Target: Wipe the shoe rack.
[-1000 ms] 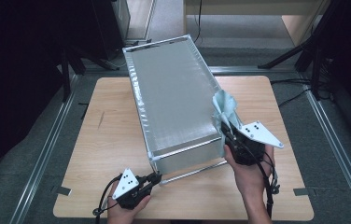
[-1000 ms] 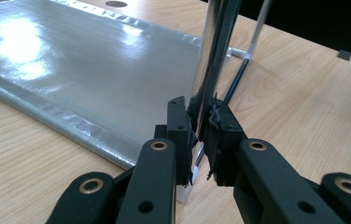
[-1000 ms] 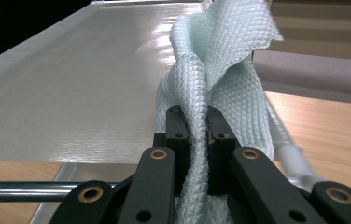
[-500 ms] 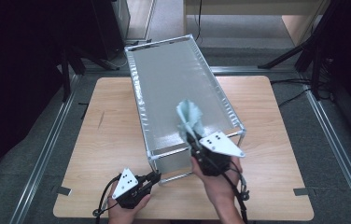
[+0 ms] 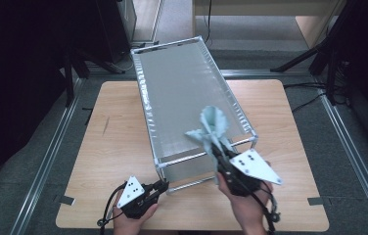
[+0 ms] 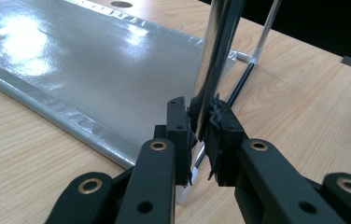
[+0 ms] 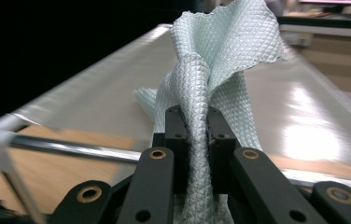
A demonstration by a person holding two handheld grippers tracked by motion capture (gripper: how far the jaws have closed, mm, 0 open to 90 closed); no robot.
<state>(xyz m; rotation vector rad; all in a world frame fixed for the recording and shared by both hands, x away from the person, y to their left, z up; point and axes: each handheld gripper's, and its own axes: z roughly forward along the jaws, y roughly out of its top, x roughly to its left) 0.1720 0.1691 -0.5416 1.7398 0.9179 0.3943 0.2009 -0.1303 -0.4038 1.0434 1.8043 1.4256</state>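
A tall box frame of shiny metal rods with a silvery cover (image 5: 182, 93) stands on the wooden table (image 5: 113, 142). My left gripper (image 5: 162, 186) is at its near left corner, low down, shut on the upright corner post (image 6: 220, 42); the left gripper view shows my left gripper (image 6: 205, 133) with the post pinched between the pads. My right gripper (image 5: 219, 155) is held over the near end of the top, shut on a pale green waffle-weave cloth (image 5: 213, 126). In the right gripper view the cloth (image 7: 225, 51) rises bunched from my right gripper (image 7: 197, 135) above the glossy cover (image 7: 304, 107).
The frame's near top rod (image 7: 71, 149) runs just under the right gripper. Bare tabletop lies left and right of the frame. Metal floor rails (image 5: 50, 152) flank the table. Dark stands and cables lie on the floor at the back right (image 5: 314, 58).
My right gripper carried the cloth from the frame's right edge leftward over the near end of the top, then came back slightly right. The left gripper has kept its hold and place.
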